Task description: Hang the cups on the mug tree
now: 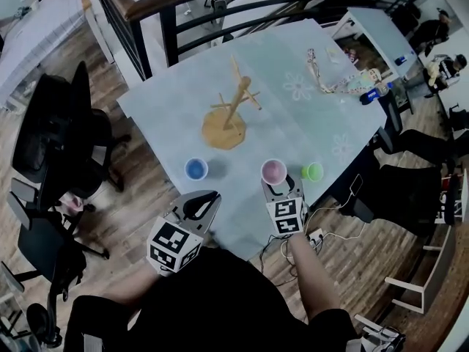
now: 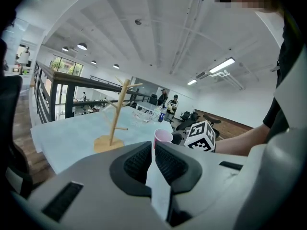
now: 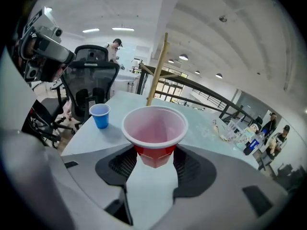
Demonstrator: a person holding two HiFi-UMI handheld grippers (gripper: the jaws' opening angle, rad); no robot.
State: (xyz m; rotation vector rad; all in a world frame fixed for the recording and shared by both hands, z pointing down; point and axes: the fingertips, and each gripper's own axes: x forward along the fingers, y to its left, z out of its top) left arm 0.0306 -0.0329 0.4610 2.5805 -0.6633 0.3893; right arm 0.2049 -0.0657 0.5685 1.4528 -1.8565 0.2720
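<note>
Step in hand looks like the grab on the red cup (image 3: 154,128). It stands upright on the surface (image 1: 308,134) near the front edge, right between the fingers of the right gripper (image 1: 283,187). They're spread wide w/ the pads just beside the cup's lower wall, no clear squeeze yet. To do it well: close slow & light, since the cup looks thin-walled & prob. buckles or pops out if pinched hard. Keep it centred, then lift straight up before swinging toward the mug tree (image 1: 233,108), which stands further back, well apart from the cups. No handle visible, so prob. it goes upside down over a peg; leave room to turn the wrist. Left gripper (image 1: 201,205) hangs at the front edge, fingers fully together, nothing in them. Blue cup (image 1: 196,169) is left of the red one, green cup (image 1: 314,171) near its right. Both are upright & not yet hung; tree pegs bare. Surface has a pale blue-green cloth w/ faint flower print, plus a lanyard & small bottles (image 1: 344,83) at the far right corner. Room: open office, wood floor, black chairs (image 1: 55,134) at left, dark railing (image 1: 220,6) behind, people at desks far right.
</note>
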